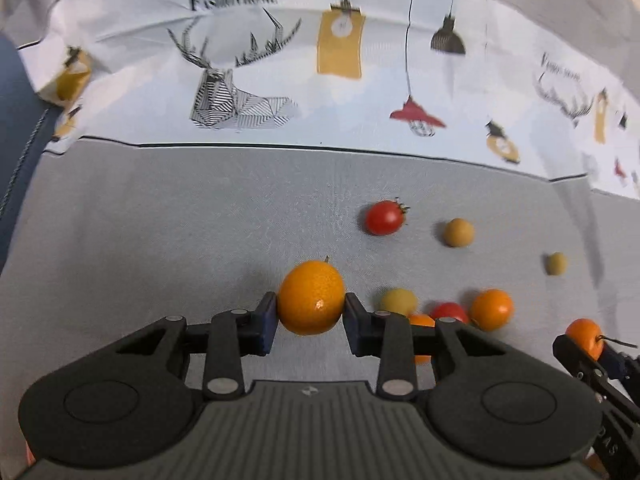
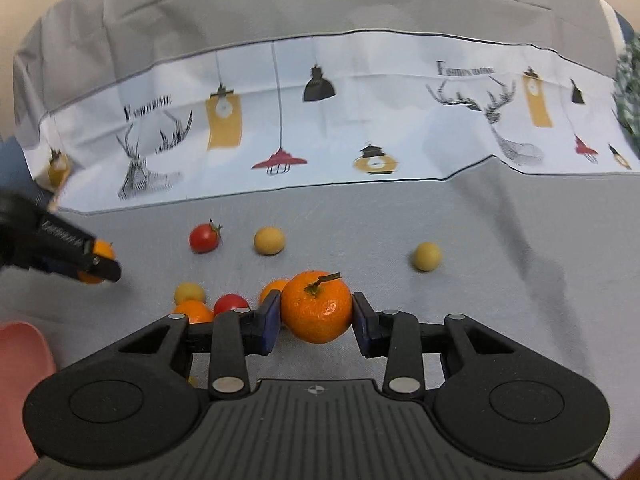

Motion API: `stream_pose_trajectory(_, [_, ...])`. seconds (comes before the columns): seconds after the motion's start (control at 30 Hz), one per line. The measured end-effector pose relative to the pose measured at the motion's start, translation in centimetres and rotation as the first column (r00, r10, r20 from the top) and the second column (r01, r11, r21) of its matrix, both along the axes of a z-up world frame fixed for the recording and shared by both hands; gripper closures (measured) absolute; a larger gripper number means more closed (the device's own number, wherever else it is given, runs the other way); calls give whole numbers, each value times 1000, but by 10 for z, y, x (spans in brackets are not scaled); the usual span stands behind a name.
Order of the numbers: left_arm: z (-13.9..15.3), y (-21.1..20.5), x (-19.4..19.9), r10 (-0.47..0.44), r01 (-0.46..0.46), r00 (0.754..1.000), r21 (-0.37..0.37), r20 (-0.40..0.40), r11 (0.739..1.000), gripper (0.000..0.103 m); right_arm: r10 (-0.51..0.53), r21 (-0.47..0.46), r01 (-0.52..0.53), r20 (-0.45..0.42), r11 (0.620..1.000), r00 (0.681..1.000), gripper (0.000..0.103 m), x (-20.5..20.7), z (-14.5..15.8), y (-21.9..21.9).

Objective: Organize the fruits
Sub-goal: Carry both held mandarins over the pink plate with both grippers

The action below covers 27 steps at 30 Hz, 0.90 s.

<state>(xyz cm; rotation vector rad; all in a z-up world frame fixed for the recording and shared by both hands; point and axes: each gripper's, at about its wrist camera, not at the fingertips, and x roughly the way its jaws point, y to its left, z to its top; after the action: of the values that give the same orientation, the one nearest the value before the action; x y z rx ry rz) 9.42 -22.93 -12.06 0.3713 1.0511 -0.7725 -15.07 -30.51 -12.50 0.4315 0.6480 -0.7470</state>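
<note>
My left gripper (image 1: 311, 314) is shut on a smooth orange fruit (image 1: 311, 300), both blue pads pressing its sides above the grey cloth. My right gripper (image 2: 316, 316) is shut on a stemmed mandarin (image 2: 317, 307). In the left wrist view the right gripper (image 1: 588, 344) shows at the lower right edge with its mandarin (image 1: 583, 334). At the left edge of the right wrist view is the left gripper (image 2: 96, 266), with its orange (image 2: 102, 250) mostly hidden. Loose on the cloth lie a red tomato (image 2: 205, 238), two yellow fruits (image 2: 269, 241) (image 2: 427, 256), and a cluster (image 2: 208, 304) of small fruits.
A grey tablecloth (image 2: 500, 280) covers the surface, and a white printed band (image 2: 360, 128) with deer and lamps runs across the back. A pink container edge (image 2: 20, 380) sits at the lower left. Dark blue fabric (image 1: 16, 120) borders the far left.
</note>
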Motion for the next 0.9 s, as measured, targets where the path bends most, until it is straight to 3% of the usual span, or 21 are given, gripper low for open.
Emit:
stream_pose_trajectory(0.1, [28,22,-18,-3,3,1000,-15,11,1000,64,3,9,-3,15,1000,1000,64,-15,17,10])
stream_pose_trajectory(0.27, [62,61,-56,2,-7,998,72,69,997,64,44,22,-45,14,999,999,64,-37,40,42])
stream_pose_trajectory(0.37, [77,95,-75,14,-18,998,64,63,998,64,101,38,-102,19,994,995,64,-48,56,71])
stream_pose_trajectory(0.67, [121,193,-128,57,-64,987,43,148,997,64,263,74,-270,91,960,961,64,-64,100,161])
stream_pose_trajectory(0.9, [139,251,-153,119,-123,977,10,178,992,64,358,20,-363,116,932,926,64,-71,125,212])
